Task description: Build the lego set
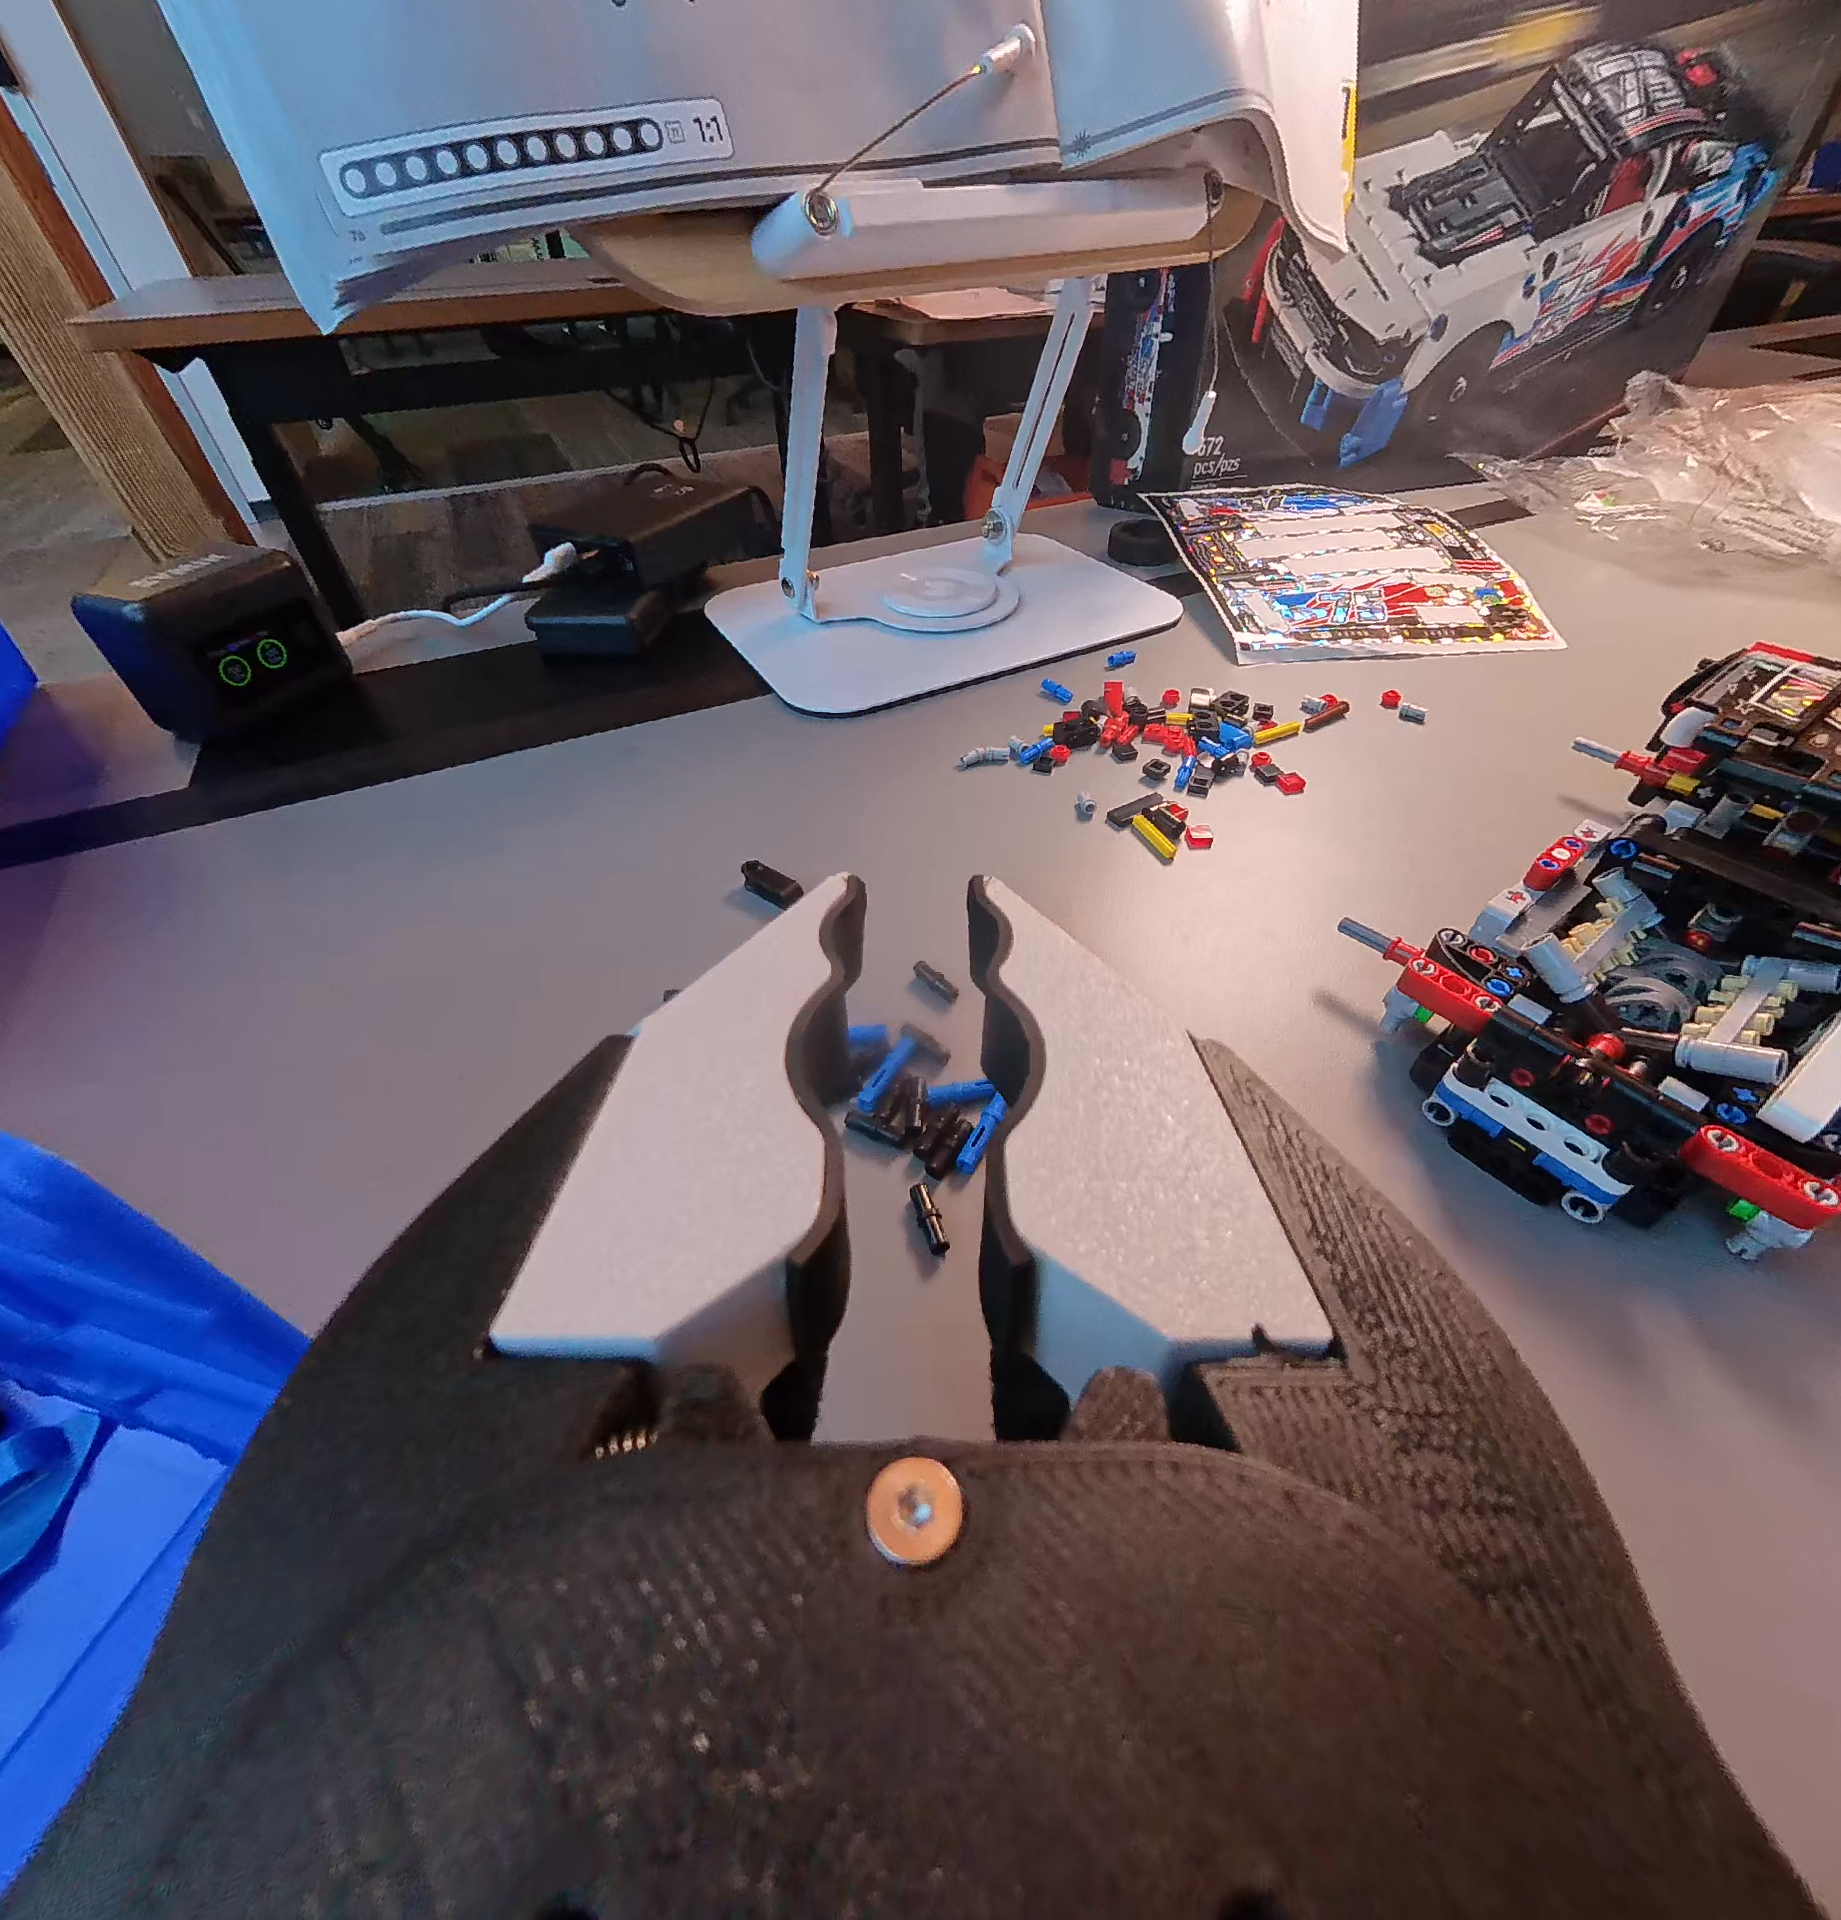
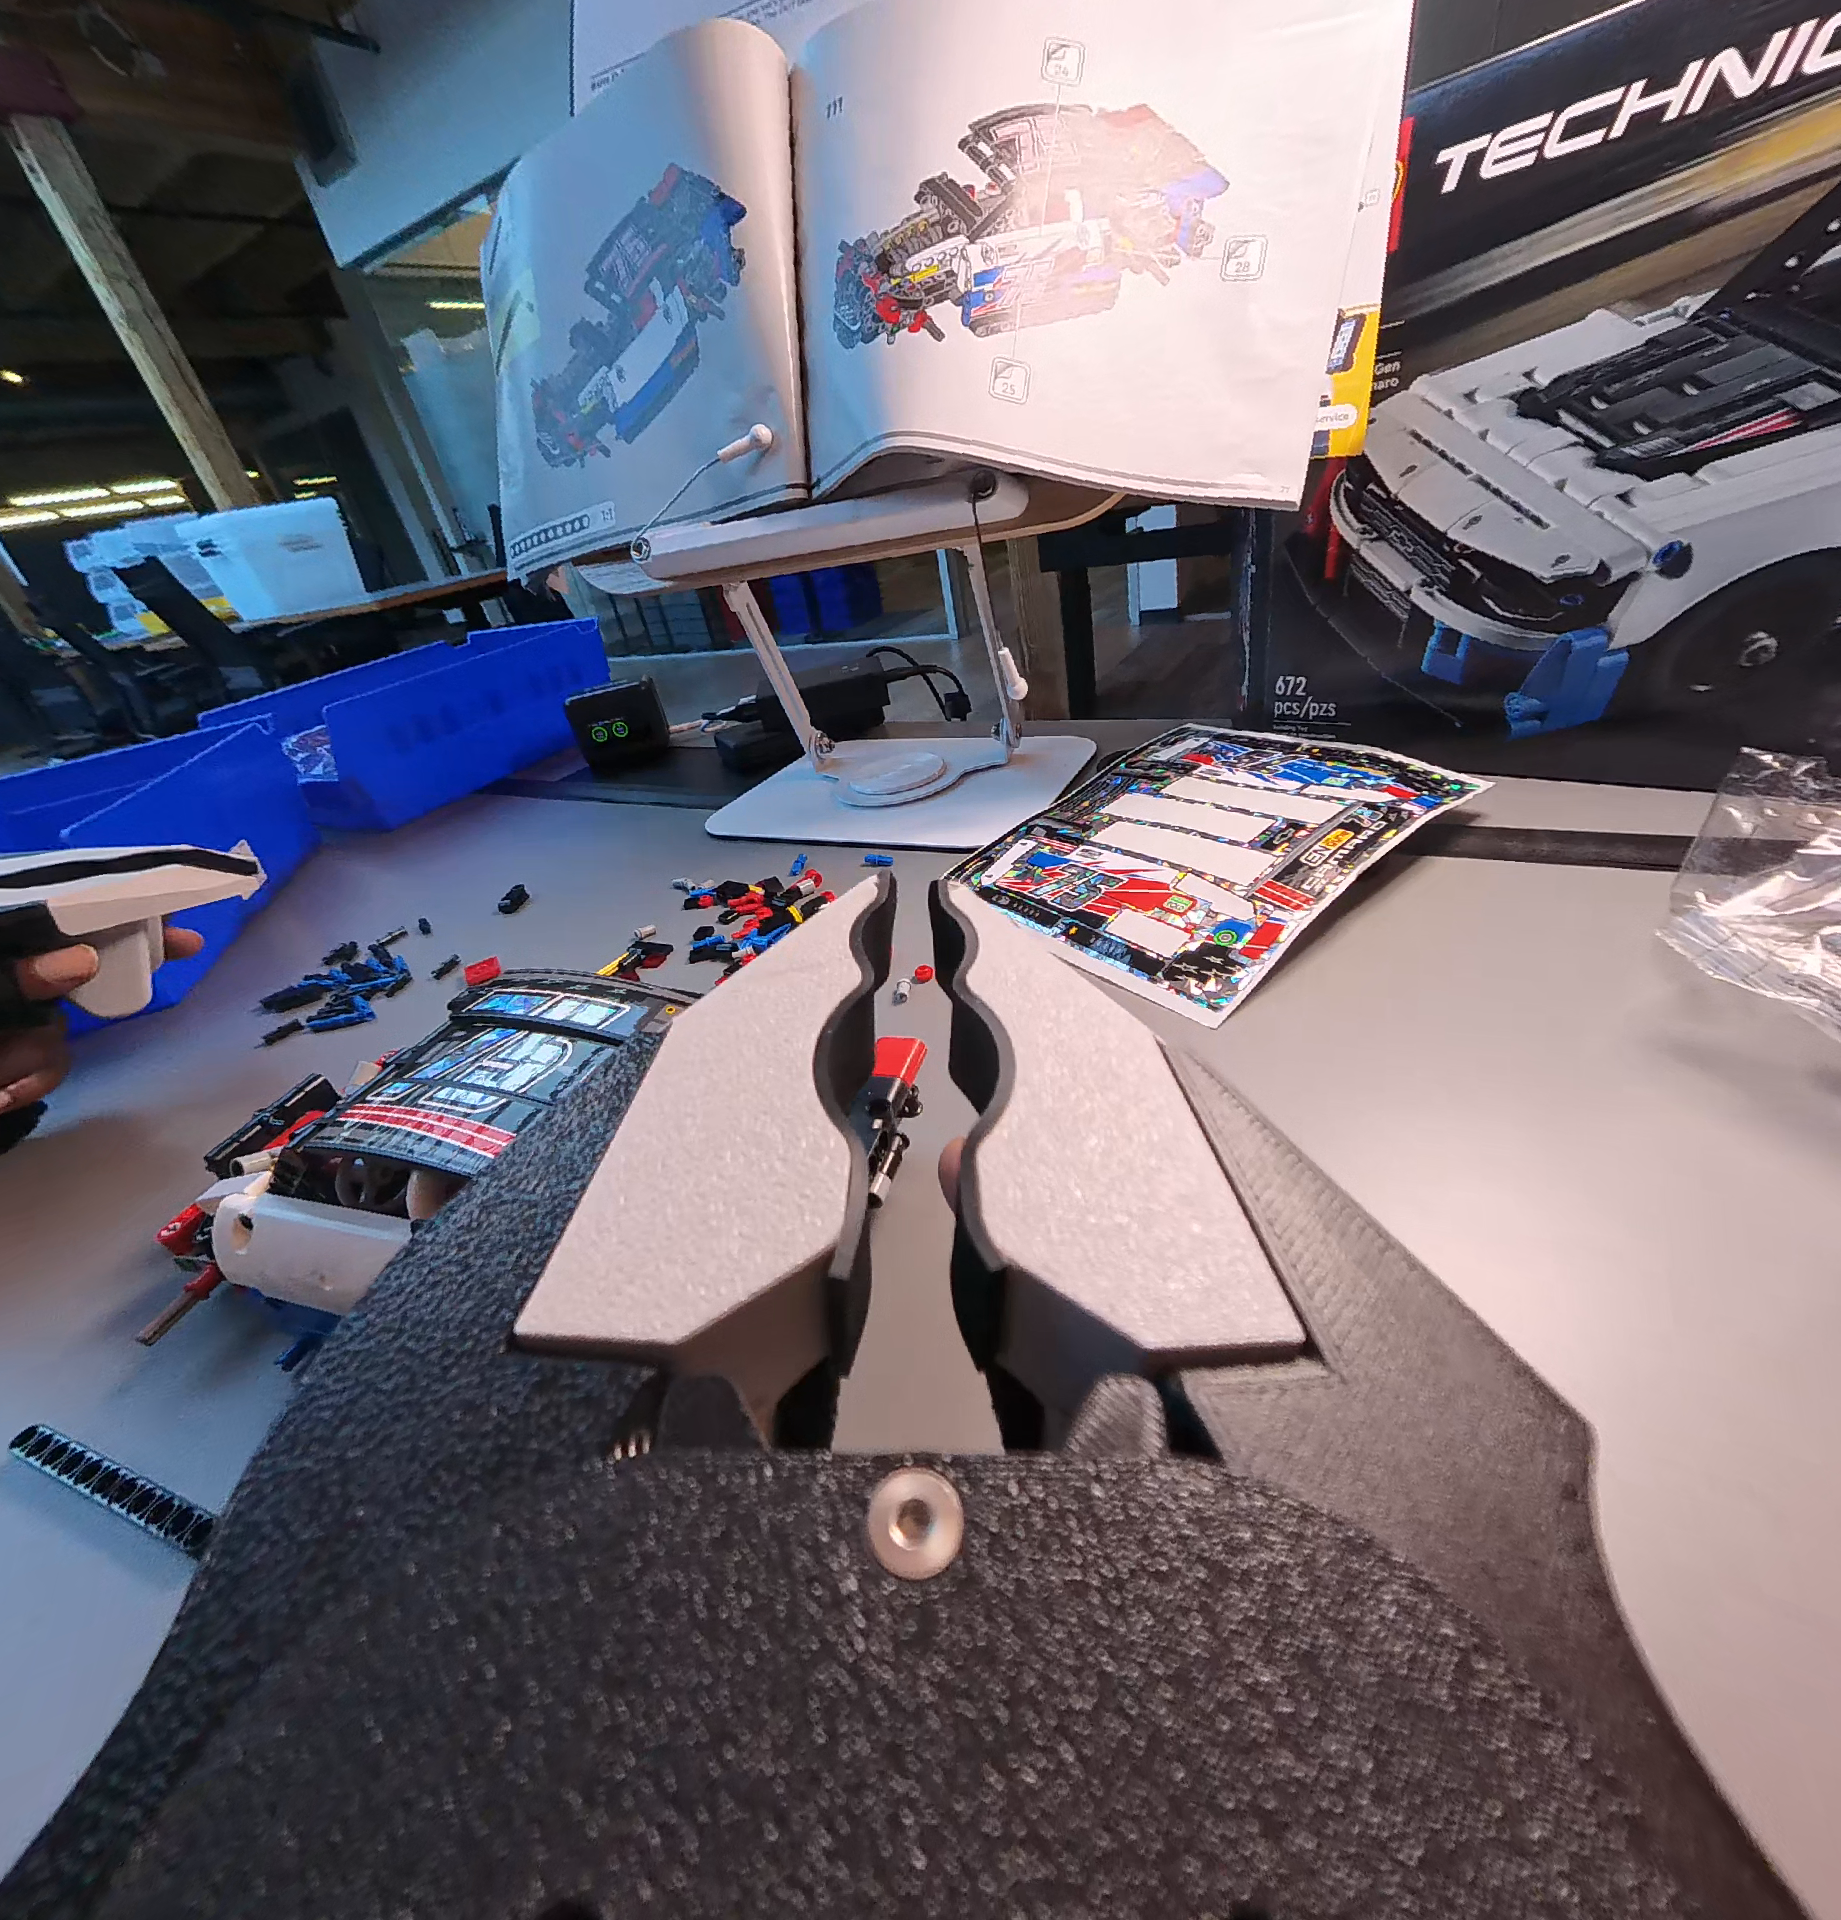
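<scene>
The left gripper (image 1: 916, 883), jaws spread and empty, hung over the pins (image 1: 921, 1107) left of the car (image 1: 1664, 1039). The right gripper (image 2: 911, 888) pinched a red-and-black piece (image 2: 888, 1107). Likely next: picking one pin cleanly.

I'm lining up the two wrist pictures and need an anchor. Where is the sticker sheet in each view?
Left wrist view: the sticker sheet lies flat on the table at upper right, beyond the loose parts pile.
Right wrist view: the sticker sheet lies right of centre, just past the right gripper.
Shared landmark: the white book stand, directly left of the sheet in both.
</scene>
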A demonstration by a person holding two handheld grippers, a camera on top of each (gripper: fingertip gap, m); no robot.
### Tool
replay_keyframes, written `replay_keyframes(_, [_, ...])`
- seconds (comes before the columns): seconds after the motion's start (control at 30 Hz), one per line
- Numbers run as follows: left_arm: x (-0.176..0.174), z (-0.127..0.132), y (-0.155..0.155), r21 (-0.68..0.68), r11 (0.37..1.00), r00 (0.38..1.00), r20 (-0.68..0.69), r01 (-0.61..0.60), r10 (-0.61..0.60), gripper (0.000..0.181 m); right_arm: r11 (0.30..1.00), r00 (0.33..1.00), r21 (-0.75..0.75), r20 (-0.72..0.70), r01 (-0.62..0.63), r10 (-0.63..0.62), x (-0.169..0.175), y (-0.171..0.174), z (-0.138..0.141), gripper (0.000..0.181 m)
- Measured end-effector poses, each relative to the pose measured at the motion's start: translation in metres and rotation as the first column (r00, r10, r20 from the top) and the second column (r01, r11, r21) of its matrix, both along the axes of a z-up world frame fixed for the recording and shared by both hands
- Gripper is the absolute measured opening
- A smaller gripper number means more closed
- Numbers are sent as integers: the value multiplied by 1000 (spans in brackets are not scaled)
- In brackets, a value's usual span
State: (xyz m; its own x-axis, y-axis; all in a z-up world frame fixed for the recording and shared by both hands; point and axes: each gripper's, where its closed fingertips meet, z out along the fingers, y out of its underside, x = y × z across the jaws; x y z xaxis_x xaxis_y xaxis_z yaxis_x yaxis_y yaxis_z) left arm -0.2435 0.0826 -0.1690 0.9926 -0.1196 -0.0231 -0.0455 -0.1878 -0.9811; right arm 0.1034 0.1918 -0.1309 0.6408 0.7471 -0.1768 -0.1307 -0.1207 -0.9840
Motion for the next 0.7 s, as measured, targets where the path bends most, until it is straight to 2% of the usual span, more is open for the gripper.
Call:
replay_keyframes(0.43, [14, -6, 3, -22, 999, 999, -32, 42, -43, 19, 1000, 1000, 21, -5, -15, 15, 1, -6, 7, 5])
replay_keyframes(0.63, [29, -9, 7, -43, 995, 994, -65, 84, -87, 18, 1000, 999, 14, -33, -27, 27, 2, -7, 11, 5])
replay_keyframes(0.7, [38, -11, 13, -64, 989, 989, -53, 132, -135, 17, 999, 999, 12, -34, -29, 30, 1, -8, 11, 5])
